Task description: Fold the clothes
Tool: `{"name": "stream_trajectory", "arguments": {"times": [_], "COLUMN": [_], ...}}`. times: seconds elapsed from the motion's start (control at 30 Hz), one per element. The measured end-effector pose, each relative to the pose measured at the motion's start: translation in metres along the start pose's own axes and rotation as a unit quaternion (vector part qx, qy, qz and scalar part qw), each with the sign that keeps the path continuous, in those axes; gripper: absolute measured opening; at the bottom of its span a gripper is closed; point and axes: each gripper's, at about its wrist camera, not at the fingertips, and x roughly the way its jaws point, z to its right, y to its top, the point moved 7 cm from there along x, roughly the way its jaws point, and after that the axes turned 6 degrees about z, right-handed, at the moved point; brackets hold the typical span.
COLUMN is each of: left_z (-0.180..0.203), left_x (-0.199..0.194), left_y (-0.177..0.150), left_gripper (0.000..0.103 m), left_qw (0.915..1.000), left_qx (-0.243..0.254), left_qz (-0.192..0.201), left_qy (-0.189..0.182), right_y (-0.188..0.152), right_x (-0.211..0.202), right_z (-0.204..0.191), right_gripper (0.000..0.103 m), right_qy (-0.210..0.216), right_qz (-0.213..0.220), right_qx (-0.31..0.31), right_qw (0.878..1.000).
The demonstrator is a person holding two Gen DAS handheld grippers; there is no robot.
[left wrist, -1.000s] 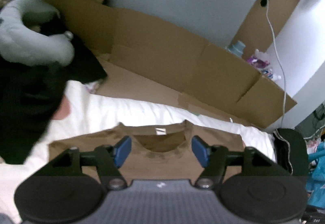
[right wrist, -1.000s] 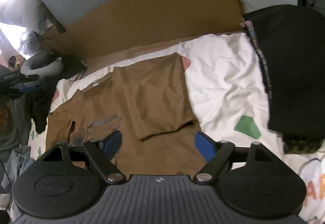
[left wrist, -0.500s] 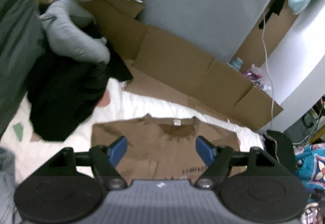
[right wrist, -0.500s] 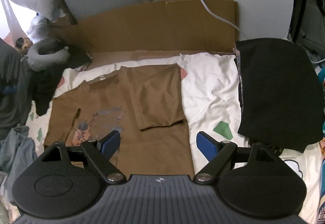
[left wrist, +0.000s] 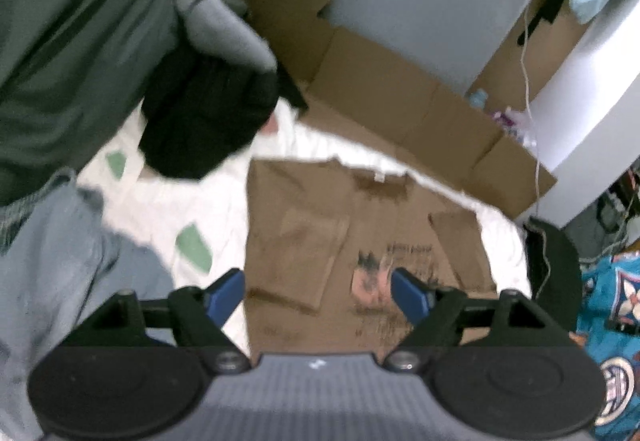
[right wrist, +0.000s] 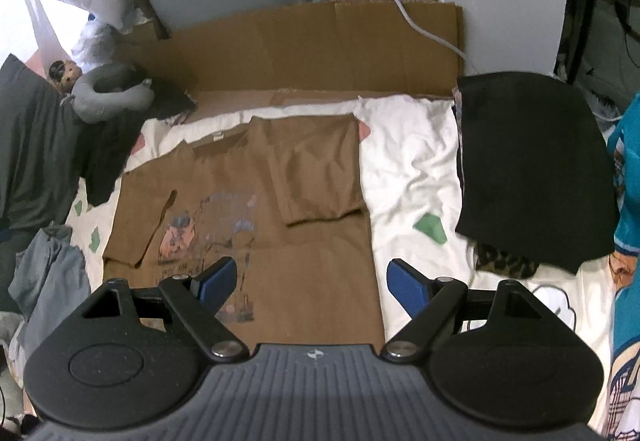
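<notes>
A brown T-shirt (right wrist: 256, 209) with a printed picture lies flat on the white sheet (right wrist: 412, 169), both sleeves folded in over the body. It also shows in the left wrist view (left wrist: 360, 241), blurred. My left gripper (left wrist: 318, 295) is open and empty, held above the shirt's lower half. My right gripper (right wrist: 310, 287) is open and empty, above the shirt's hem near its right edge.
A folded black garment (right wrist: 528, 169) lies on the sheet to the right. Dark clothes and a grey neck pillow (right wrist: 108, 93) are piled at the left, with a blue-grey garment (right wrist: 48, 273) near the front left. A cardboard wall (right wrist: 312, 41) runs along the back.
Both grippers have pulled back and up from the shirt, so more of it shows. Both stayed open and empty. The shirt has not moved.
</notes>
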Motion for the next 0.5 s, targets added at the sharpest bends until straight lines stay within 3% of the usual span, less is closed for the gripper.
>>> {"name": "stream_trajectory", "arguments": {"times": [0.3,0.5], "left_z": [-0.026,-0.024], "left_x": [-0.03,-0.034], "left_y": [-0.057,-0.1], "left_gripper": [0.082,0.082], "left_qw": [0.9983,0.9956], "left_qx": [-0.041,-0.07], "left_qz": [-0.024,-0.052], "left_qy": [0.033,0.034], "right_y": [-0.032,-0.053], "right_x": [-0.003,-0.004], "right_z": [0.015,0.027], "right_gripper": [0.087,0.087], "right_qy": [0.029,0.028], "right_qz": [-0.013,-0.034], "right_qx": [0.001,-0.001], "right_qw": [0.999,0.999]}}
